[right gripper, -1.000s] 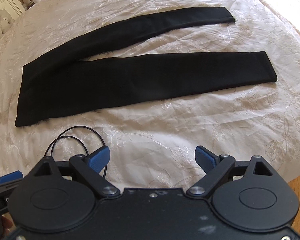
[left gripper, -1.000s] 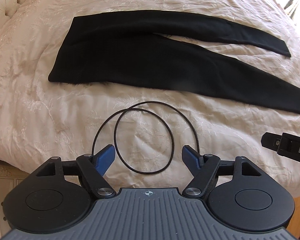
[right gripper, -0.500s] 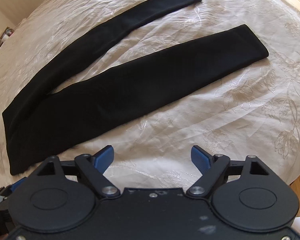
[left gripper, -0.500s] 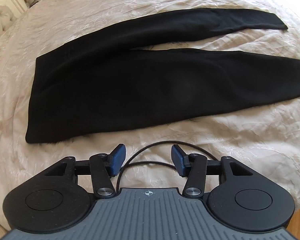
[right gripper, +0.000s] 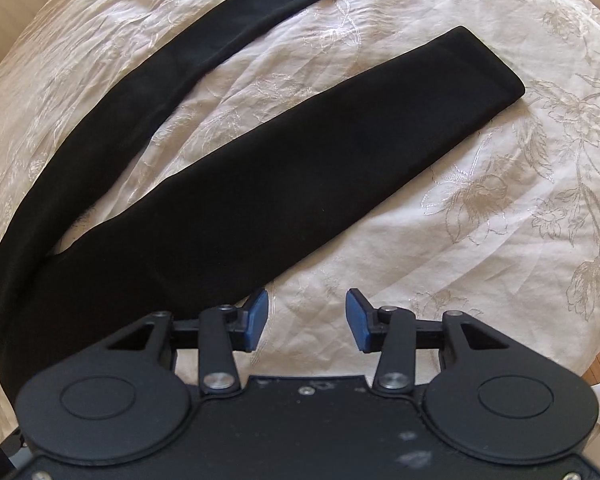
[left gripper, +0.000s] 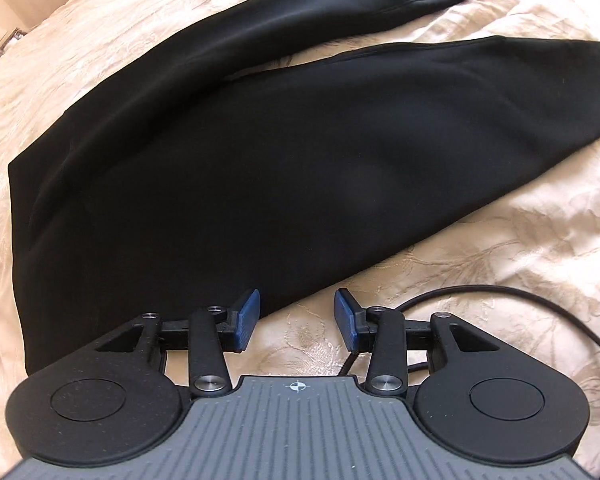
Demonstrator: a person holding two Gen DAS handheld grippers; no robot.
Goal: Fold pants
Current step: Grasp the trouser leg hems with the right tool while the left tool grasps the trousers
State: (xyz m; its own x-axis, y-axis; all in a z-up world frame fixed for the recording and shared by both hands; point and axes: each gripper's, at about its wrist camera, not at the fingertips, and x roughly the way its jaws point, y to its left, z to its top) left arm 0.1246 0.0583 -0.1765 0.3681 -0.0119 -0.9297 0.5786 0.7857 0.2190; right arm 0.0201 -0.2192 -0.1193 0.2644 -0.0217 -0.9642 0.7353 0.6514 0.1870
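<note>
Pants (left gripper: 300, 168) now fill our views: we have brought both parted, empty claws, left (left gripper: 296, 320) and right (right gripper: 307, 319), to their near edge.

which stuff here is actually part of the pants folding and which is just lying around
For the job:
- black fabric pants, spread flat
- left gripper, open
- right gripper, open

Lying about:
- thin black cable
- cream floral embroidered bedspread, only the work surface

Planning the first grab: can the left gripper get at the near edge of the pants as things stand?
Probably yes. The left gripper is open, the pants edge lies flat on the bedspread just ahead, nothing between; the cable lies off right.
</note>
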